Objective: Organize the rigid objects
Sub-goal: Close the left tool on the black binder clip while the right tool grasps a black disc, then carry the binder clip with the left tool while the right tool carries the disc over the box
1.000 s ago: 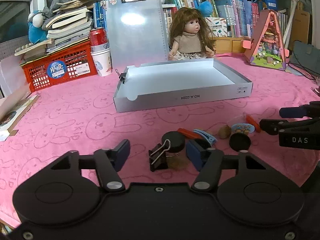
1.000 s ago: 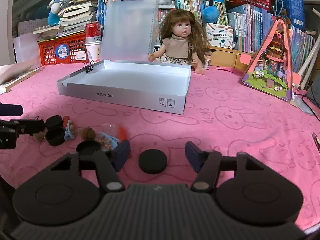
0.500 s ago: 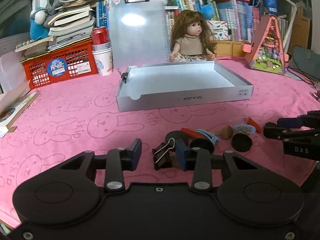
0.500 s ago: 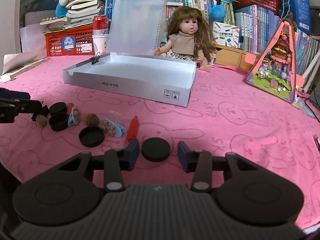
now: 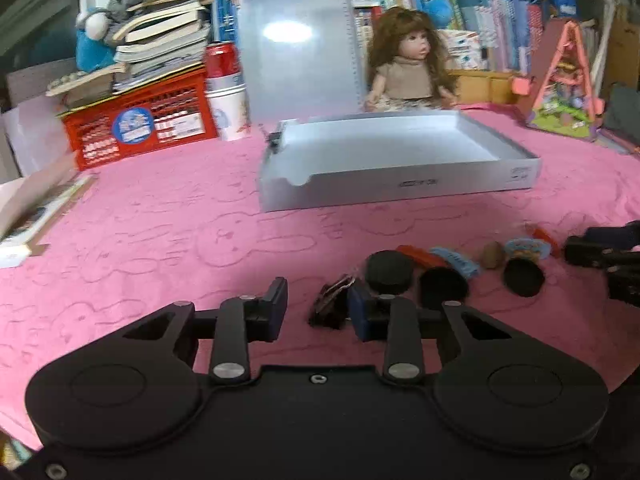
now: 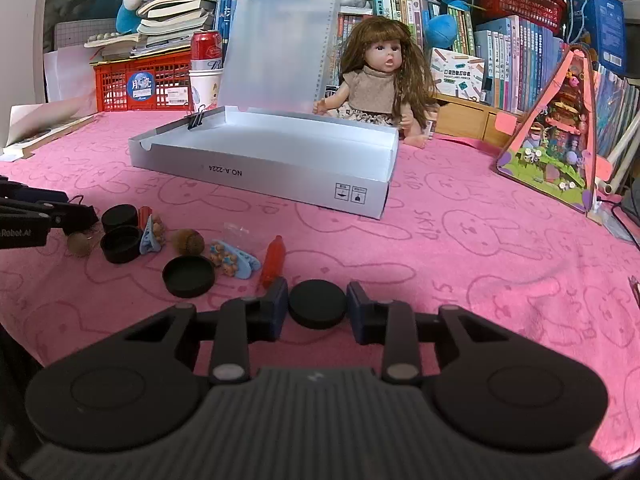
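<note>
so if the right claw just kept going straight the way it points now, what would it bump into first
The black round cap is already between the closing pads of the right claw, so that comes first. Past it lies bare pink cloth, then probably the near right corner of the grey box; depth is hard to judge.

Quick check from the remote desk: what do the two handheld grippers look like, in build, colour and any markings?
Both are matte black. The left gripper has a smooth body with two round housings, black linkage bars on silver pivot pins, and dark blue finger pads. The right gripper matches it, but its body is ribbed grey. Seen from the right wrist view, the left gripper's side bears white "Robot.AI" lettering. No cables, sleeves or hands show.
</note>
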The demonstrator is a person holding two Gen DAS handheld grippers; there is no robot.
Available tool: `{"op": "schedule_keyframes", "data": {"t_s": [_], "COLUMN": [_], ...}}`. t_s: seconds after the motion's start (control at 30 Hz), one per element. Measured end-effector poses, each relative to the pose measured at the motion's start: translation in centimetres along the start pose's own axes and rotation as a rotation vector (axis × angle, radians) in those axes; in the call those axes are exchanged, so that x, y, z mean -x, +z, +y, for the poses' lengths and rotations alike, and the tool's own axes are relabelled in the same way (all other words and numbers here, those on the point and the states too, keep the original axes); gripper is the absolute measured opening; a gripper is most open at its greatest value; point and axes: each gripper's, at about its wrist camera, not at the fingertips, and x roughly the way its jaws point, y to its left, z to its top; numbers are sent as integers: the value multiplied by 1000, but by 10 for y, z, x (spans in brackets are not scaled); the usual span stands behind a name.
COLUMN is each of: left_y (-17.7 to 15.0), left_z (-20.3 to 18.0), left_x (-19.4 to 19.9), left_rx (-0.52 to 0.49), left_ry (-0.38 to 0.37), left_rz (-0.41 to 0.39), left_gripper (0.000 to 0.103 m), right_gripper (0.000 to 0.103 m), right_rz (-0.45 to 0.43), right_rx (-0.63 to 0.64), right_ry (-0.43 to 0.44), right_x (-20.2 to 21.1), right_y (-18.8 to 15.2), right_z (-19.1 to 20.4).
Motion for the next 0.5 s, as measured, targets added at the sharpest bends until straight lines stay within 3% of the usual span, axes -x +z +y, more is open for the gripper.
{"op": "schedule_keyframes", "data": {"t_s": [0.07,0.2,0.37,0.43,0.47,0.5], "left_y": [-1,-3,-2,-2,-1,-1], "left_z": [5,10,7,8,9,8], "left_x": [-2,-4,-8,-11,-12,-12], "left_rx": [11,34,35,49,59,62], "left_ry": [13,-55,-36,-49,-56,-49], "left_rz": [7,28,21,20,24,23], "left_gripper": [32,35,42,40,31,30], "right_gripper": [37,38,39,39,38,38], "right_rz": [-5,-20,-20,-22,-22,-22], "right_rx": [5,18,-2,-9,-10,-13], "right_ry": [-9,-15,-13,-8,-7,-6], "right_x": [0,1,1,1,1,1], "right_y": [-1,-3,-4,-5,-5,-5], "right_z": [1,1,-1,-2,-2,-3]}}
